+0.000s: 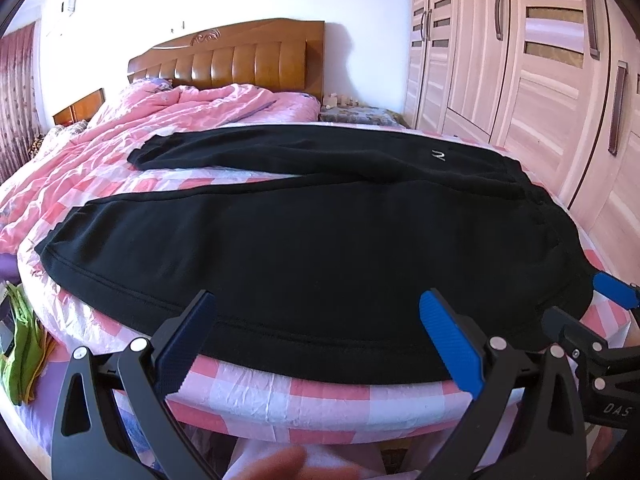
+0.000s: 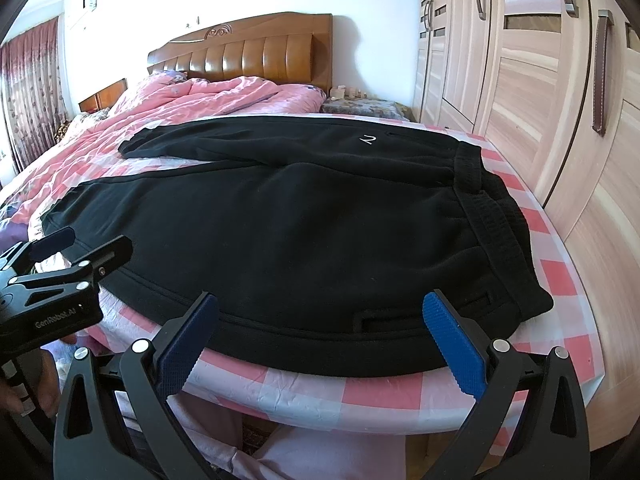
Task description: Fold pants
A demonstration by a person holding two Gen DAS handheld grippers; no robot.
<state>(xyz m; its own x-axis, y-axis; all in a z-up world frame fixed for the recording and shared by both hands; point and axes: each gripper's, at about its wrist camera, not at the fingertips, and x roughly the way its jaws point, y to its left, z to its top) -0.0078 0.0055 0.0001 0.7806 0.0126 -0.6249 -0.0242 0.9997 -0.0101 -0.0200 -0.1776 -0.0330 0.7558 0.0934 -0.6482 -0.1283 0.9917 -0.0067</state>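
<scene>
Both my grippers hover at the bed's near edge, left gripper (image 1: pixel 316 340) and right gripper (image 2: pixel 320 340), jaws spread wide, holding nothing. One pair of black pants (image 1: pixel 304 232) lies flat on the checkered bed (image 1: pixel 320 396), legs apart, waistband rightward. One wooden headboard (image 1: pixel 240 60) behind; one wardrobe (image 1: pixel 540 60) at right.
</scene>
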